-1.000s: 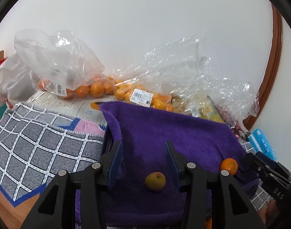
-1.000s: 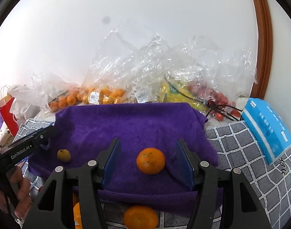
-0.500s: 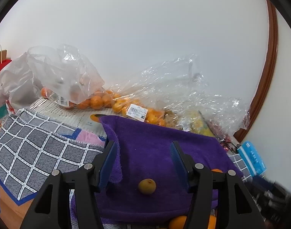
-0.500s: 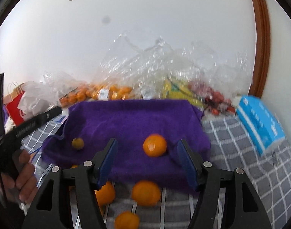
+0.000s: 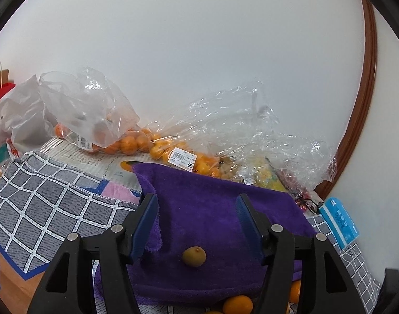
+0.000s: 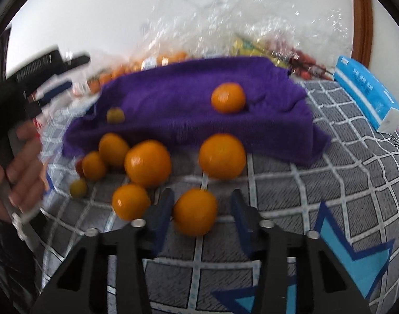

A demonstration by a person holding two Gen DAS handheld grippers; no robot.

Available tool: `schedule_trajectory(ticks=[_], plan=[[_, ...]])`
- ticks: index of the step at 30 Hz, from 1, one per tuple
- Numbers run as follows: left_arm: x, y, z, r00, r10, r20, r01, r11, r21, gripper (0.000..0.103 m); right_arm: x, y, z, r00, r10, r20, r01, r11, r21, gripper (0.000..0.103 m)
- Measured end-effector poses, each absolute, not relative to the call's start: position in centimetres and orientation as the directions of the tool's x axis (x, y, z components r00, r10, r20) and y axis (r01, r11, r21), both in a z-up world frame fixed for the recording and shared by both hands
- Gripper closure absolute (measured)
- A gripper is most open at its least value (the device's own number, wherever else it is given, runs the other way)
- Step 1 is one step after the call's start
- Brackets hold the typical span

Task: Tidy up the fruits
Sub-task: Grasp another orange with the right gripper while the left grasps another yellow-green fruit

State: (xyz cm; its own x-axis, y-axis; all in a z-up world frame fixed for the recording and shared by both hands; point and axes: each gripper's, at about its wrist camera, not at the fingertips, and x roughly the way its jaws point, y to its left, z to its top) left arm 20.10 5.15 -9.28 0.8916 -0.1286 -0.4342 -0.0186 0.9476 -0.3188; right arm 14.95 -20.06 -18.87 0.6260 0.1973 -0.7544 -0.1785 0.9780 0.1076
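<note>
A purple towel (image 6: pixel 173 99) lies on the checked cloth (image 6: pixel 330 144). On it rest one orange (image 6: pixel 228 101) and a small olive-green fruit (image 5: pixel 194 256). Several oranges (image 6: pixel 147 163) and another small green fruit (image 6: pixel 78 188) lie loose on the cloth in front of the towel. My right gripper (image 6: pixel 200 201) points down at this group, its jaws shut on the nearest orange (image 6: pixel 195 213); the view is blurred. My left gripper (image 5: pixel 197 201) hovers over the towel, its jaws opening with nothing between them and the green fruit below.
Clear plastic bags of small oranges (image 5: pixel 126 144) and other produce (image 5: pixel 264 157) line the wall behind the towel. A blue tissue pack (image 6: pixel 366 89) lies at the right. A red paper bag (image 5: pixel 0 91) stands far left. A hand (image 6: pixel 19 162) holds the left gripper.
My right gripper dropped back from the towel to the loose oranges, and its jaws narrowed around one. The left gripper's jaws widened and it lifted slightly off the green fruit.
</note>
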Motion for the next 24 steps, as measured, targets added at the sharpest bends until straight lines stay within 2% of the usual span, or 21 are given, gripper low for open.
schedule_trajectory(ticks=[6,13,16,19,24], plan=[[20.1,5.8,-9.2,0.886,-0.15,-0.439,-0.02,0.933,-0.359,0.043,13.3,-21.0,-18.9,0.656,0.128,-0.744,-0.12,0.991,0.065,0.07],[19.4,4.4,-7.7,0.9,-0.118,-0.419,-0.005,0.96,-0.281,0.043,11.4,-22.7,-18.1,0.694,0.048,-0.718,-0.025,0.999,0.043,0.07],[19.3,3.9,-6.8,0.876,-0.126,-0.466,0.0,0.965,-0.261,0.043,10.8,-23.7,-17.8,0.701,0.037,-0.713,-0.016,0.999,0.035,0.07],[18.0,3.3,-6.5,0.858,-0.147,-0.493,0.039,0.974,-0.223,0.043,10.6,-24.8,-18.6,0.681,0.068,-0.729,-0.008,0.996,0.086,0.07],[14.7,3.1,-8.7,0.808,-0.136,-0.573,0.065,0.988,-0.143,0.043,10.2,-25.5,-18.4,0.7,0.112,-0.705,-0.015,0.99,0.142,0.07]])
